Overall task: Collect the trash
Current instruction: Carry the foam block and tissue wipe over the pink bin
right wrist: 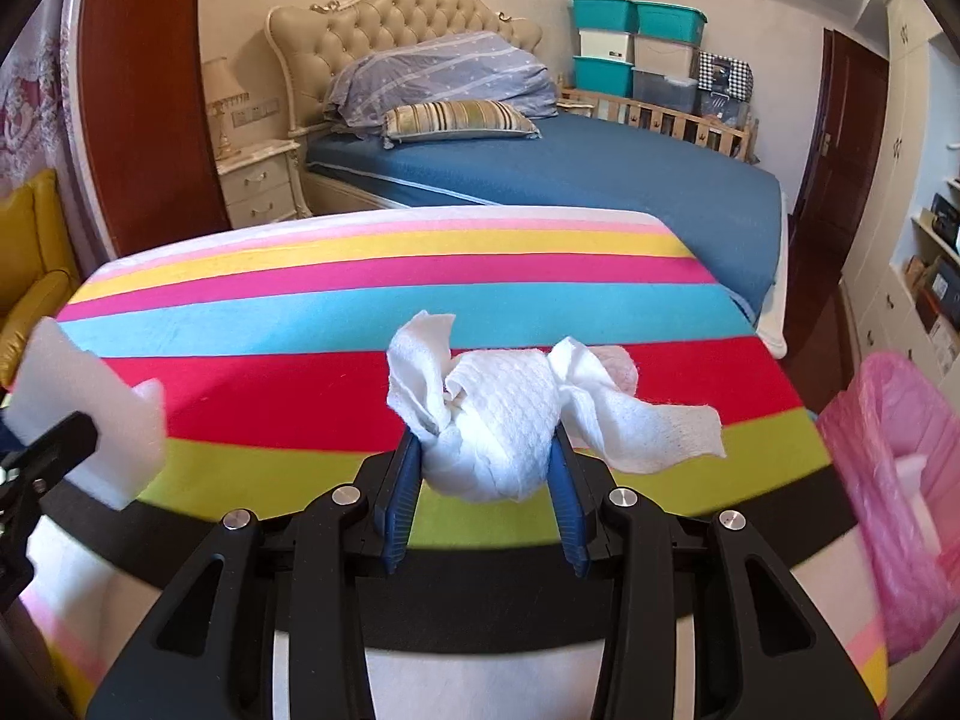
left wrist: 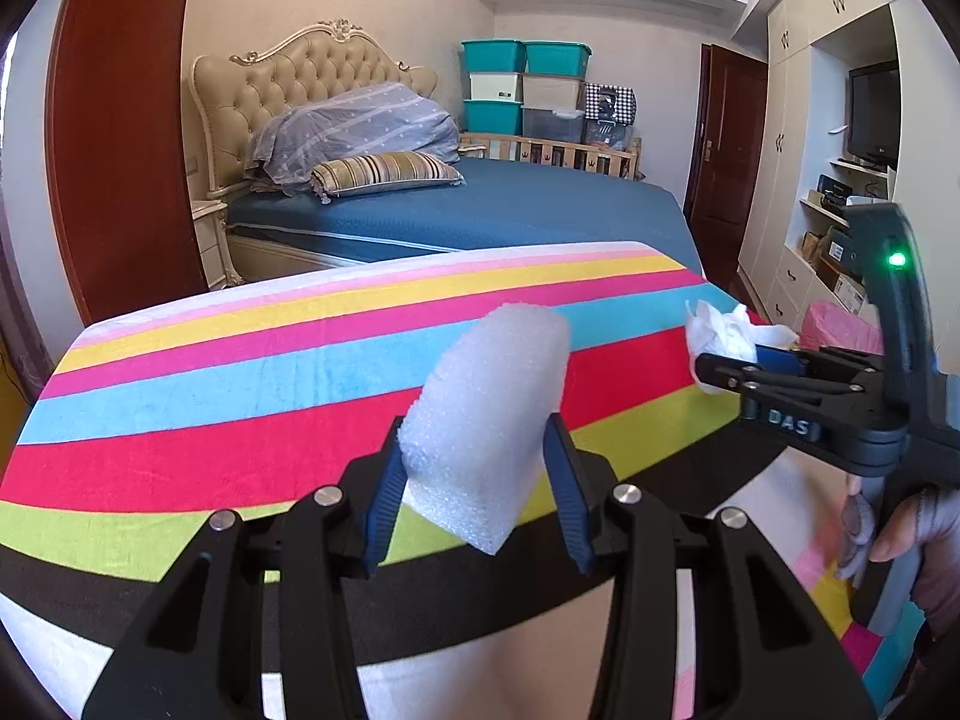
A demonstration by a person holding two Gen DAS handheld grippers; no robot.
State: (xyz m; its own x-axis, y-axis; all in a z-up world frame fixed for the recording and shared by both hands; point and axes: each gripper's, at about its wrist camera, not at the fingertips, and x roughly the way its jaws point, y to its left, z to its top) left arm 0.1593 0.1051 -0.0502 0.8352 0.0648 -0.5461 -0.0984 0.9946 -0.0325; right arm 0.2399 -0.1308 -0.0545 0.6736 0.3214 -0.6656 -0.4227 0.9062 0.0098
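A white foam block (left wrist: 486, 414) is clamped between the blue pads of my left gripper (left wrist: 477, 444), held above the striped cloth on the table (left wrist: 240, 372). The same foam block (right wrist: 84, 408) shows at the left edge of the right wrist view. My right gripper (right wrist: 486, 450) is shut on a crumpled white paper towel (right wrist: 510, 414), whose loose ends spread out to both sides. In the left wrist view that right gripper (left wrist: 714, 369) is at the right, with the paper towel (left wrist: 726, 330) at its tip and a gloved hand (left wrist: 912, 528) on its handle.
A bin lined with a pink bag (right wrist: 900, 480) stands off the table's right side, with something white inside. Beyond the table is a bed with a blue cover (right wrist: 600, 180), a nightstand (right wrist: 258, 180), stacked storage boxes (left wrist: 522, 84), a wardrobe with shelves (left wrist: 828, 228) and a yellow chair (right wrist: 30, 276).
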